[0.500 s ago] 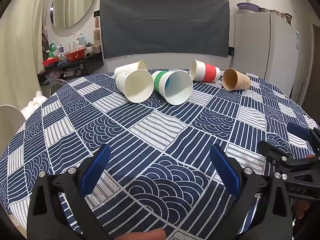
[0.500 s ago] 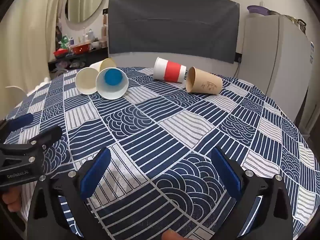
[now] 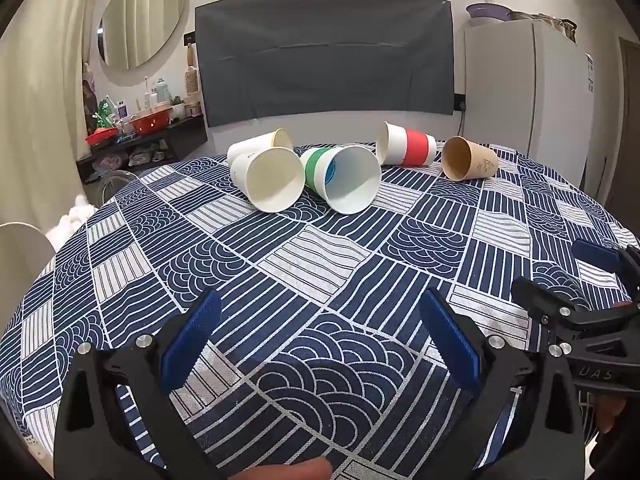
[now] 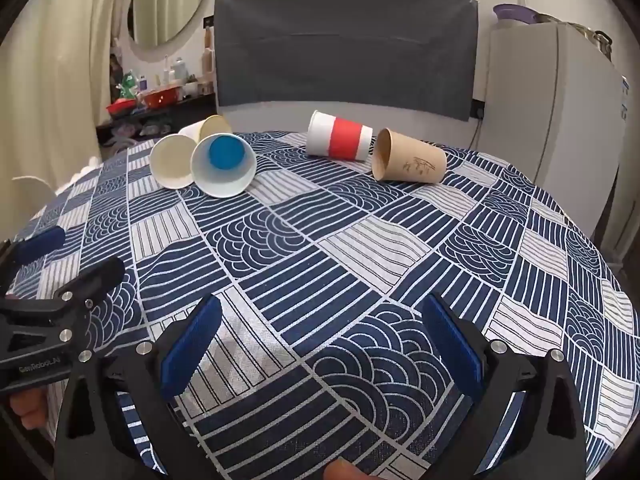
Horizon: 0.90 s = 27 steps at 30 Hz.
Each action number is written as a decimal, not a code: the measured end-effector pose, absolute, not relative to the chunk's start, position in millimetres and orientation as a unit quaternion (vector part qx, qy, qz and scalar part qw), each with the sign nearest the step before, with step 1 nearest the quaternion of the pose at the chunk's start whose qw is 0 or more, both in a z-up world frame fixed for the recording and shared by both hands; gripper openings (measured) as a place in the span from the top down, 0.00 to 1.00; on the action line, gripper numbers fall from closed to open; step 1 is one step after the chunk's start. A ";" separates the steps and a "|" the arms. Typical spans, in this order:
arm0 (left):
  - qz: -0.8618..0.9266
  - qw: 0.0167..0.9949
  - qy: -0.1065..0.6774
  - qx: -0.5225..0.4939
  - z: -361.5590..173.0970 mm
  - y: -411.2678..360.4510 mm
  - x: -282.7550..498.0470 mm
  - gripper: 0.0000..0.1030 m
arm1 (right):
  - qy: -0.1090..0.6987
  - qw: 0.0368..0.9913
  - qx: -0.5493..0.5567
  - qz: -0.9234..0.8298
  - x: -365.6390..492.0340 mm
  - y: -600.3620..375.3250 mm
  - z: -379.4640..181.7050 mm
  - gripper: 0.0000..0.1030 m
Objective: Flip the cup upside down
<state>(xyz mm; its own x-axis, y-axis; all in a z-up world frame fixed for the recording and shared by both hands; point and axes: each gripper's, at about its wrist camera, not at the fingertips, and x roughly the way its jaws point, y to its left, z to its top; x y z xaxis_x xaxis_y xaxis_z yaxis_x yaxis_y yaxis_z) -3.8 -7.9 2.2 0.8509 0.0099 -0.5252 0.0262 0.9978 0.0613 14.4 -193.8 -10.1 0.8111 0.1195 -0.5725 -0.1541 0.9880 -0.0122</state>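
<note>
Several paper cups lie on their sides at the far part of the table (image 3: 320, 256): a plain white cup (image 3: 268, 178), another white cup behind it (image 3: 256, 145), a green-banded cup with a blue bottom (image 3: 344, 178), a red-banded cup (image 3: 408, 145) and a brown cup (image 3: 468, 159). In the right wrist view they show as white (image 4: 172, 162), blue-bottomed (image 4: 223, 164), red-banded (image 4: 340, 140) and brown (image 4: 408, 162). My left gripper (image 3: 320, 336) is open and empty above the near cloth. My right gripper (image 4: 320, 336) is open and empty too, far short of the cups.
The round table carries a blue and white patterned cloth (image 4: 360, 248). A grey covered screen (image 3: 324, 52) stands behind it, a white fridge (image 3: 524, 88) at the right, a cluttered shelf (image 3: 136, 124) at the left. The right gripper shows at the left view's right edge (image 3: 576, 280).
Both views have shifted only slightly; the cups lie as before and both grippers stay open.
</note>
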 end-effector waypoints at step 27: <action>-0.004 0.961 0.272 0.040 0.6 -10.2 -4.7 0.06 | 0.298 0.951 -0.030 0.073 13.7 -191.7 -8.1 0.07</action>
<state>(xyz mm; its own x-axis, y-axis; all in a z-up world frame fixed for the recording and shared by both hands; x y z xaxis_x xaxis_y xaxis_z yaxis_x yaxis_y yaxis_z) -4.7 -10.2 0.6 0.8519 0.0133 -0.5235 0.0306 0.9967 0.0750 13.7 -191.7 -8.1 0.8122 0.1201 -0.5709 -0.1564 0.9876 -0.0147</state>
